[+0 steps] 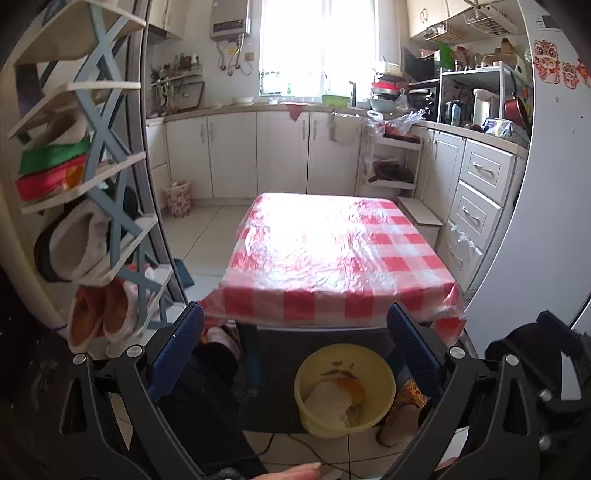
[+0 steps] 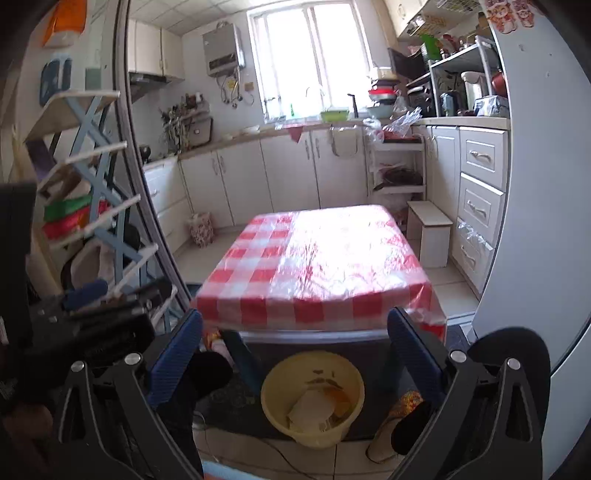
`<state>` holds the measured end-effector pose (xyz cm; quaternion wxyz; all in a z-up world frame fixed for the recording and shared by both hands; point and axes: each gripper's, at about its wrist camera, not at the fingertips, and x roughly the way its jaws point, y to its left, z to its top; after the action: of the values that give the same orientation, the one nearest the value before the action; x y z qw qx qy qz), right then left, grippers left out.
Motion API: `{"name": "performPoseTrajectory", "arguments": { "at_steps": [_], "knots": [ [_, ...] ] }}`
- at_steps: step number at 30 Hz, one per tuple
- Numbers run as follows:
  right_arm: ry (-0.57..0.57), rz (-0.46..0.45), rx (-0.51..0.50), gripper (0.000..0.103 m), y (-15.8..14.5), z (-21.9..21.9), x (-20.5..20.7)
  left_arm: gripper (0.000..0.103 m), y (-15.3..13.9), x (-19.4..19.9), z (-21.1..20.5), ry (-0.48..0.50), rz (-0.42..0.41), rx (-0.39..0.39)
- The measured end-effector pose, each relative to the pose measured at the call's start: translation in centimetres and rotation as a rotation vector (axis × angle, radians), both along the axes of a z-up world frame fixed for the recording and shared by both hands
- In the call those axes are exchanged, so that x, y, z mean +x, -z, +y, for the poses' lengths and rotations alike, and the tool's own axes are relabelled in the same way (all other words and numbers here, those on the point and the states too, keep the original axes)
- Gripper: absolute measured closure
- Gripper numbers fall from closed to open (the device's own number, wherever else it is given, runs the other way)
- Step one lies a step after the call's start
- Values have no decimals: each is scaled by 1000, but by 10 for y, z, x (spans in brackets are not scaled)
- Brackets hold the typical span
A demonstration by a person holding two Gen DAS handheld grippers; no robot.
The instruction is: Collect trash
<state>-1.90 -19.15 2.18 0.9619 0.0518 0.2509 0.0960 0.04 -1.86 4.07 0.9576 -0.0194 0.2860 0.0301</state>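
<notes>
Both the left tool (image 1: 295, 354) and right tool (image 2: 295, 354) are hanging apart and empty above the round yellow plastic bucket (image 2: 312, 398) holding paper scraps below the table's (image 2: 314, 258) near edge, suggesting collection is finishing.

**Legible markings: none found**

No text, brand, number or sign could be read in either wrist view. The refrigerator (image 1: 554, 177) bore red cartoon stickers (image 1: 546, 61) and a small printed label (image 1: 540, 21) near its top edge; the wall-mounted water heater (image 1: 229, 18) carried a dark panel. Lettering on each was too small and blurred to make out.
</notes>
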Motion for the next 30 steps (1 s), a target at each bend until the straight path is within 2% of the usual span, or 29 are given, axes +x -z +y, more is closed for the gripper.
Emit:
{"name": "performPoseTrajectory", "arguments": {
  "at_steps": [4,13,30],
  "knots": [
    [12,5,-8,7,2,1,-2,8,9,-5,5,-14,29,-1],
    [22,-30,-7,7,-2,0,-14,8,2,-15,2,-23,-10,30],
    [36,38,-38,7,7,3,-5,8,-3,-18,5,-47,-24,35]
  ]
}}
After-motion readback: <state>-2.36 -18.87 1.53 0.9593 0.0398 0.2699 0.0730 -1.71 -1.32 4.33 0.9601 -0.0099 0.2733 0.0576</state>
